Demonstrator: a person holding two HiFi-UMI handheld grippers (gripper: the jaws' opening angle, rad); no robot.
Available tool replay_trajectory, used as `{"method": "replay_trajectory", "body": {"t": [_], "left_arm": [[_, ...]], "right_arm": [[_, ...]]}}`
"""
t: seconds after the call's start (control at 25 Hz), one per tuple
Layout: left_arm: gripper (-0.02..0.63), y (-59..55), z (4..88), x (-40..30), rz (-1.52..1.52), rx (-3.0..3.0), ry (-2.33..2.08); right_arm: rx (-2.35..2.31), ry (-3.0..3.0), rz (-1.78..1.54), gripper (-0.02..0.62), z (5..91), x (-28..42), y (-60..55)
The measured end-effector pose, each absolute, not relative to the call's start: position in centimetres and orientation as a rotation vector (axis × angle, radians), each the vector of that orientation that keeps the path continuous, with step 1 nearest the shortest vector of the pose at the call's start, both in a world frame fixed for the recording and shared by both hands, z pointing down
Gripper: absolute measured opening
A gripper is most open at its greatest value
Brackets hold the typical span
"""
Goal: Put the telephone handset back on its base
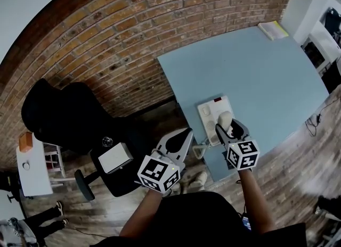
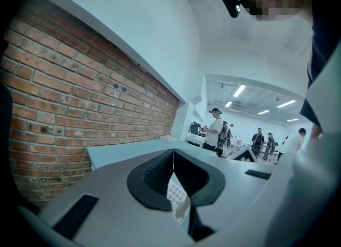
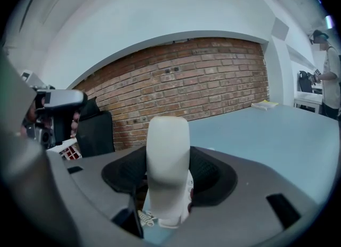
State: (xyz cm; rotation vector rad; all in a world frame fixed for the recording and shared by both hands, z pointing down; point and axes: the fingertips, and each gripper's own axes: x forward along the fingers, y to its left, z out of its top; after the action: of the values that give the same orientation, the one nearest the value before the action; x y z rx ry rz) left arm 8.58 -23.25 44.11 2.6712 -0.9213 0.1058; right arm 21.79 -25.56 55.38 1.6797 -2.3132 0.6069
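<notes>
The cream telephone base (image 1: 212,112) lies near the front left corner of the pale blue table (image 1: 266,81). My right gripper (image 1: 227,129) is shut on the cream handset (image 1: 225,120), which it holds upright just over the base's right side. In the right gripper view the handset (image 3: 168,161) fills the gap between the black pads, with the keypad and the coiled cord (image 3: 144,217) below. The cord (image 1: 199,150) hangs off the table's edge. My left gripper (image 1: 183,137) hovers left of the table over the floor, jaws shut on nothing (image 2: 172,154).
A brick wall (image 1: 106,38) runs behind the table. A black office chair (image 1: 69,115) and a white box (image 1: 114,157) stand to the left, beside a small white side table (image 1: 31,169). A yellow pad (image 1: 273,29) lies at the table's far corner. People stand far off (image 2: 216,129).
</notes>
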Motion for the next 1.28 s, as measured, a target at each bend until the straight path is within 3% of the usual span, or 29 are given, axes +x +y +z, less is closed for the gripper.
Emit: {"method": "replay_trajectory", "body": {"t": [1.28], "left_arm": [[0.011,-23.9,45.4,7.1,0.126,2.613,-0.996]], "right_arm": [[1.567,-2.307,0.644,0.247,59.3,20.2,-29.0]]}}
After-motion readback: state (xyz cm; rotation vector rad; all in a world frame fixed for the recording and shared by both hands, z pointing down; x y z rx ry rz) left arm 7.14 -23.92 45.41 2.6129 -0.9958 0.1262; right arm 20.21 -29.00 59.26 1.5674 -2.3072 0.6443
